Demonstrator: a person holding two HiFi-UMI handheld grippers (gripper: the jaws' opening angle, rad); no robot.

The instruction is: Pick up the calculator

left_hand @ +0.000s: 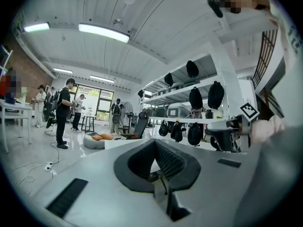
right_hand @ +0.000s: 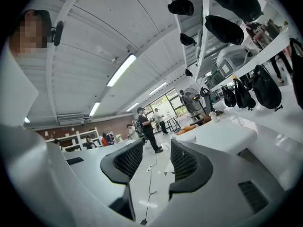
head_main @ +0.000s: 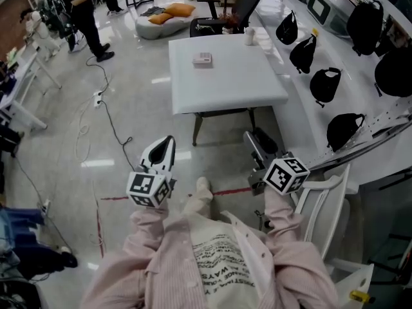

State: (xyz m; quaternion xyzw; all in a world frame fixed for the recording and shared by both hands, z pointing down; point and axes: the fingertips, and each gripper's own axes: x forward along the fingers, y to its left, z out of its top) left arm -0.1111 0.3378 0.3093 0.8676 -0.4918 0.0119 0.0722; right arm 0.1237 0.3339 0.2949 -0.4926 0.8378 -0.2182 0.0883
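Head view, looking steeply down: you hold the left gripper (head_main: 167, 140) and the right gripper (head_main: 254, 136) low in front of you, both pointing toward 12 o'clock and well short of the white table (head_main: 257, 92). The calculator (head_main: 201, 59) lies flat on that table, in the far half of the top, at 12 o'clock from the two grippers and touching neither. A white cup (head_main: 249, 36) stands near the table's far right corner, at 1 o'clock from the calculator. In the left gripper view your left jaws meet at their tips, with only the hollow between the curved pads and nothing in it. In the right gripper view your right jaws stand well apart, with only floor and a cable seen through the gap. An office chair (head_main: 239, 8) stands beyond the table at 12 o'clock, and black bags (head_main: 324, 82) hang along the shelving at 2 o'clock.
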